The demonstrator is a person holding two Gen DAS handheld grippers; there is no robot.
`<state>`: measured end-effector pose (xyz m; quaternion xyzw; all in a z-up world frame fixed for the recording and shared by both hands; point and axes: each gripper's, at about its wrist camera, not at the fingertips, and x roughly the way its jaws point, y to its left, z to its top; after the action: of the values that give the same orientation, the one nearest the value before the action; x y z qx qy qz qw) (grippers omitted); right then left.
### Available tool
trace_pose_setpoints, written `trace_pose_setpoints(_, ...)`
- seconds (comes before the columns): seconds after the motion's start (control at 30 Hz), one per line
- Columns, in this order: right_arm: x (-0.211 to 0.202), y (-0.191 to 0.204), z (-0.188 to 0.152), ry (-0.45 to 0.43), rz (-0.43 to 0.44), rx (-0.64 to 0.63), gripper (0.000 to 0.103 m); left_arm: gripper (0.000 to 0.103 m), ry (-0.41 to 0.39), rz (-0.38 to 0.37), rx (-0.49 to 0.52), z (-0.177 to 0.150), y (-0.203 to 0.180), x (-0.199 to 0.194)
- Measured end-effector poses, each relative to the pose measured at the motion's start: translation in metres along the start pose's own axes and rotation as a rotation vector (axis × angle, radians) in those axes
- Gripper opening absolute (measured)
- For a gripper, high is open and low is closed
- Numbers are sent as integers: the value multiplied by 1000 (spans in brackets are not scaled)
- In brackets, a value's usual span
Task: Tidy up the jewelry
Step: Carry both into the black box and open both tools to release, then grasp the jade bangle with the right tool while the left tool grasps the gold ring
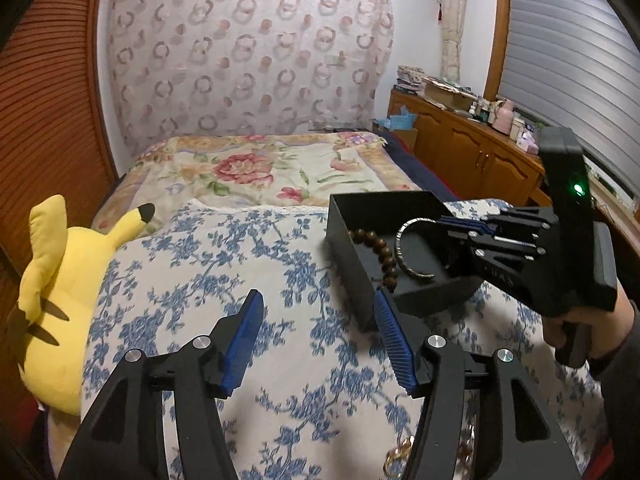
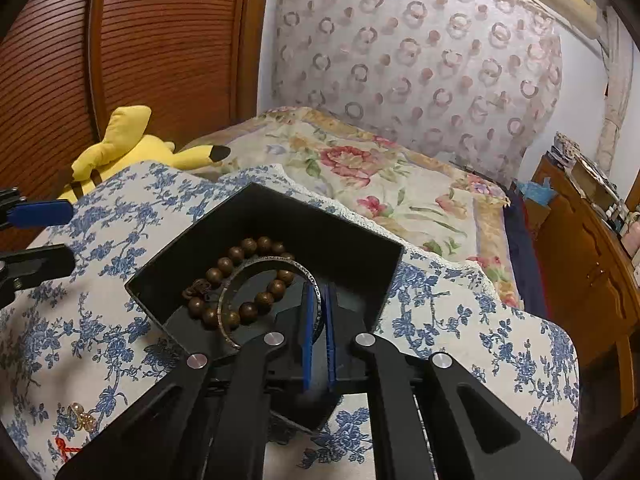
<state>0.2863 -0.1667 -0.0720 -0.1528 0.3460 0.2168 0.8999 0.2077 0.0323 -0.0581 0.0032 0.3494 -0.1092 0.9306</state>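
Right now we are pinching the silver bangle [image 2: 267, 276] with our right hand-held gripper [image 2: 319, 304] inside the black box [image 2: 280, 216], above the wooden bead bracelet [image 2: 240, 276]. Our left hand-held gripper [image 1: 318, 312] is hovering spread apart, empty, over the blue-flowered cloth [image 1: 224, 248] beside the box.

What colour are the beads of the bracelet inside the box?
Dark brown beaded bracelet, clearest in the right wrist view.

Premises: a home bedroom. Evidence: a bed [image 1: 280, 172] under a floral bedspread, a yellow plush toy [image 1: 60, 292] at its side, a patterned sheer curtain [image 1: 248, 52] on the far wall, and a wooden cabinet [image 1: 472, 152] cluttered with bottles and boxes beneath a shuttered window [image 1: 568, 48].
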Motion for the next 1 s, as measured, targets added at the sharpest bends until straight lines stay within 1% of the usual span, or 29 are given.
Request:
trace_pose_setpoints(0.13, 0, 3, 0, -5, 3, -8, 9, 56, 2, -13, -9, -9, 0, -6)
trace_pose_setpoints(0.27, -11, 1, 0, -23, 3, 1, 9, 56, 6, -23, -12, -19, -2, -13)
trace_pose_setpoints(0.4, -42, 1, -9, -63, 23, 16, 9, 56, 15, -34, -10, -34, -5, -22)
trace_pose_setpoints(0.53, -78, 5, -28, -99, 52, 32, 9, 56, 29, -34, -4, -49, -8, -27)
trace_pose_setpoints(0.63, -96, 8, -42, -105, 78, 55, 10, 56, 47, -41, -8, -59, -9, -30)
trace_pose_setpoints(0.7, -106, 11, -55, -104, 93, 71, 18, 56, 55, -44, -7, -66, -11, -32)
trace_pose_setpoints(0.77, -115, 14, -67, -101, 108, 88, 23, 56, 60, -47, -7, -73, -12, -35)
trace_pose_setpoints(0.83, -120, 16, -80, -93, 119, 103, 24, 56, 65, -51, -9, -77, -14, -37)
trace_pose_setpoints(0.87, -122, 19, -87, -84, 126, 110, 28, 56, 68, -53, -10, -79, -15, -38)
trace_pose_setpoints(0.9, -125, 19, -92, -78, 128, 113, 37, 57, 71, -56, -10, -82, -16, -39)
trace_pose_setpoints(0.93, -127, 22, -99, -75, 123, 111, 41, 57, 76, -59, -9, -84, -17, -39)
trace_pose_setpoints(0.97, -129, 25, -102, -74, 120, 108, 49, 57, 79, -58, -5, -87, -19, -40)
trace_pose_setpoints(1.0, -129, 28, -107, -71, 120, 104, 53, 57, 80, -54, 0, -89, -20, -41)
